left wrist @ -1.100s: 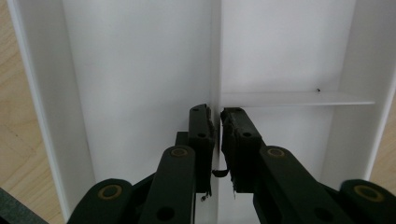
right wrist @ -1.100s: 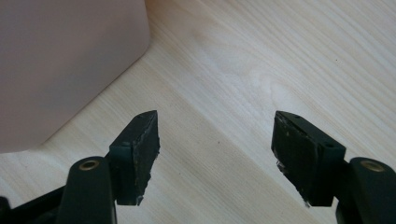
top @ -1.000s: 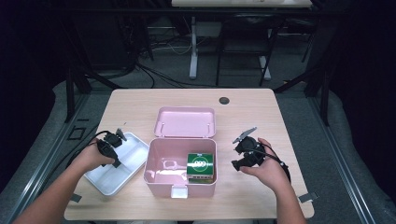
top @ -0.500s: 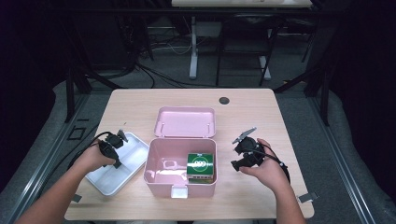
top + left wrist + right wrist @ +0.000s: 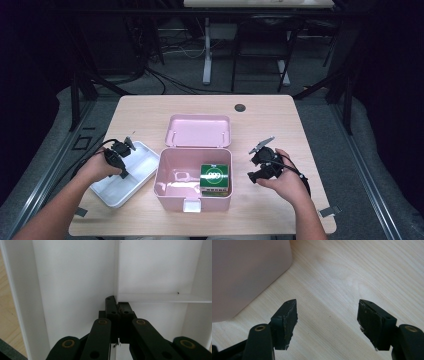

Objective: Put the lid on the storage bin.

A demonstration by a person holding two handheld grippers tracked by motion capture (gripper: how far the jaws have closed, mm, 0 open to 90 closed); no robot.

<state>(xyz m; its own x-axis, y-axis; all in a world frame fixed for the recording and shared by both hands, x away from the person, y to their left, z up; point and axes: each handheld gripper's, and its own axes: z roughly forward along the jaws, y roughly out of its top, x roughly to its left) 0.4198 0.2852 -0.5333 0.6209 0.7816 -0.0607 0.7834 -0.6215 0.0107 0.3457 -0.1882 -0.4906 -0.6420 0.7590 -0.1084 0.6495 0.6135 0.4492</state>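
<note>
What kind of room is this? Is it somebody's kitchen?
Not a kitchen. It looks like a lab or workshop set up for recording. A plain wooden table stands on grey carpet, fenced by a dark metal frame, with loose cables on the floor behind and another desk's legs beyond.

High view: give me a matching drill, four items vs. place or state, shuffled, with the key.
Items:
1. white tray
2. green box
3. pink lid
4. right gripper

Place or state:
A. inside the pink box
B. flat on the table, behind the pink box
C. jaws open over bare table
D. left of the pink box, left gripper shut on its divider wall

Pairs: 1-D, 2-A, 3-B, 4-C
</note>
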